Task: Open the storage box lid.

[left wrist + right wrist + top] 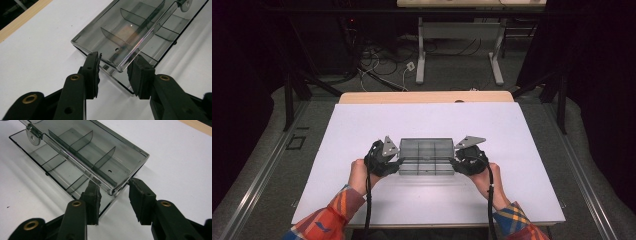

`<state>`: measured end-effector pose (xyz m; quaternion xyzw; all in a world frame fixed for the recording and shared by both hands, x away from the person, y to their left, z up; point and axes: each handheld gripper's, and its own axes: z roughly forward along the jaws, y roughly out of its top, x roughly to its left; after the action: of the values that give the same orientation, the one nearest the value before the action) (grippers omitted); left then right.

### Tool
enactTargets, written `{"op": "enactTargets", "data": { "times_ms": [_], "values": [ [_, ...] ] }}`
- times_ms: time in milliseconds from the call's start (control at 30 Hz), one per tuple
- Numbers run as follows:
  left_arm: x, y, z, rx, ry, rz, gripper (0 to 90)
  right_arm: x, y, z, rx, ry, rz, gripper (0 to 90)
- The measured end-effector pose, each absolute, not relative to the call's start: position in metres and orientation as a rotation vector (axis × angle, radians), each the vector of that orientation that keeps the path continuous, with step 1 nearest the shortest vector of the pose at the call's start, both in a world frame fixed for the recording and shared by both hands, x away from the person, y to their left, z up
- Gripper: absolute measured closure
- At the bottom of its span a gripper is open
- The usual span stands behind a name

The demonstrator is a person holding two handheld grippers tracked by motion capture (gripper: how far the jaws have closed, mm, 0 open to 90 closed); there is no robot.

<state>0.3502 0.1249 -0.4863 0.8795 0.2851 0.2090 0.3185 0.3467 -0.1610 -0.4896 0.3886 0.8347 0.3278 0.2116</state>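
Note:
A smoky see-through compartment box [426, 150] lies in the middle of the white table, with thin dividers inside and a flat hinged half toward the person. My left gripper [398, 163] is at the box's left end and my right gripper [454, 163] at its right end. In the left gripper view the box [130, 27] pokes its near corner between the black jaws of the left gripper [116, 67], which stand open. In the right gripper view the box [82, 147] has its end corner between the parted jaws of the right gripper [113, 192].
The white tabletop [362, 130] extends around the box, ending in a wooden strip [427, 96] at the far edge. Beyond it stand another table's legs [420, 65] and loose floor cables [382, 60]. Hands in plaid sleeves [339, 205] come in from the bottom.

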Motion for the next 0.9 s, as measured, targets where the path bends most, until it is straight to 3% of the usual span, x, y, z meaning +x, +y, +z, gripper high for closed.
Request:
{"op": "enactTargets", "data": {
  "times_ms": [900],
  "values": [
    [0.363, 0.126, -0.471, 2.304, 0.765, 0.557, 68.5, 0.362, -0.157, -0.472, 1.062, 2.318, 0.898, 61.5]
  ]
}}
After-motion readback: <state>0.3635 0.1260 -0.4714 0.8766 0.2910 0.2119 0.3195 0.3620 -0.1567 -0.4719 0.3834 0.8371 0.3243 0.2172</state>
